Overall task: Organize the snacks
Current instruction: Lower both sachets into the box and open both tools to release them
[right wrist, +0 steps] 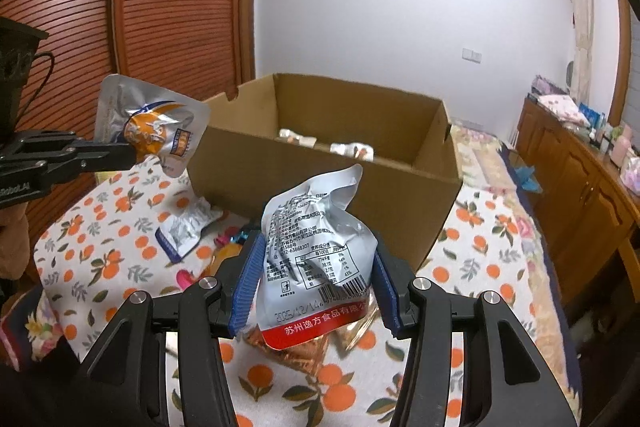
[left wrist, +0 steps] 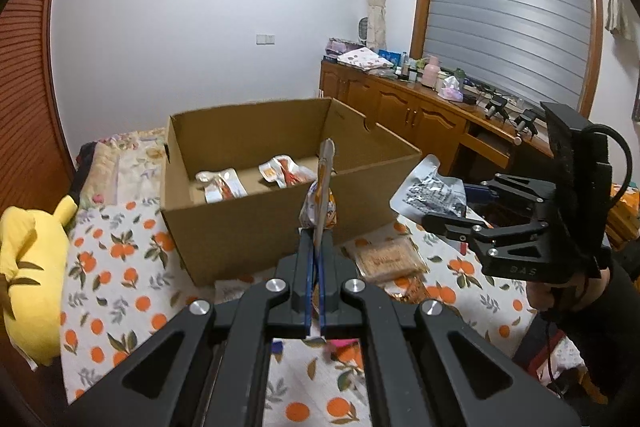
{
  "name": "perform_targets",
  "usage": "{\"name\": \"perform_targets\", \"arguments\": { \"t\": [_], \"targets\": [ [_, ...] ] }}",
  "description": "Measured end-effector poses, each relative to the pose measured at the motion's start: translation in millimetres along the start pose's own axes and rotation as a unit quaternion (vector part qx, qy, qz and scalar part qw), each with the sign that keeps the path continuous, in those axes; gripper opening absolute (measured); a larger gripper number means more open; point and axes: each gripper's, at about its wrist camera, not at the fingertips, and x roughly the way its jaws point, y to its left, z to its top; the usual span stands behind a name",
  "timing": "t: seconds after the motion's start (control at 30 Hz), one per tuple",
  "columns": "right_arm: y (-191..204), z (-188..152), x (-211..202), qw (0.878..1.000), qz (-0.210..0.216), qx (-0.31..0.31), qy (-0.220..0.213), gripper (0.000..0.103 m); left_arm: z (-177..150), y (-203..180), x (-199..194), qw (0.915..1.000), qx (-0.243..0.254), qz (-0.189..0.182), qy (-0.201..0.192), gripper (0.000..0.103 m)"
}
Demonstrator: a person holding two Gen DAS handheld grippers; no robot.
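An open cardboard box (left wrist: 256, 227) stands on the orange-print bedspread, with two snack packets (left wrist: 221, 185) (left wrist: 286, 171) lying on its floor. My left gripper (left wrist: 318, 233) is shut on a thin silver-and-orange pouch (left wrist: 320, 195), seen edge-on in front of the box. From the right wrist view that pouch (right wrist: 154, 131) hangs left of the box (right wrist: 320, 187), pinched by the left gripper (right wrist: 134, 153). My right gripper (right wrist: 319, 247) is shut on a crumpled silver pouch with a red bottom band (right wrist: 316, 259), its blue pads (right wrist: 248, 279) pressing both sides. It is held before the box's near right corner (left wrist: 434, 191).
Loose snacks lie on the bedspread (right wrist: 100, 267): a biscuit packet (left wrist: 386, 259), a silver-and-blue pouch (right wrist: 184, 231) and small coloured wrappers. A yellow plush toy (left wrist: 28, 267) sits at the left. A wooden cabinet (left wrist: 420, 115) runs along the right; slatted wooden doors (right wrist: 168, 7) stand behind.
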Motion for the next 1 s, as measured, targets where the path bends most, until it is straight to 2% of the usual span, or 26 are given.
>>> {"name": "perform_targets", "arguments": {
  "t": [0.43, 1.0],
  "targets": [
    [-5, 42, 4, 1.0, 0.001, -0.001, -0.029, 0.052, 34, 12, 4, 0.9997, 0.004, 0.021, -0.013, 0.0],
    [-27, 66, 49, 1.0, -0.021, 0.007, -0.01, 0.052, 47, 37, 52, 0.9984, -0.013, 0.053, 0.014, 0.0]
  ]
}}
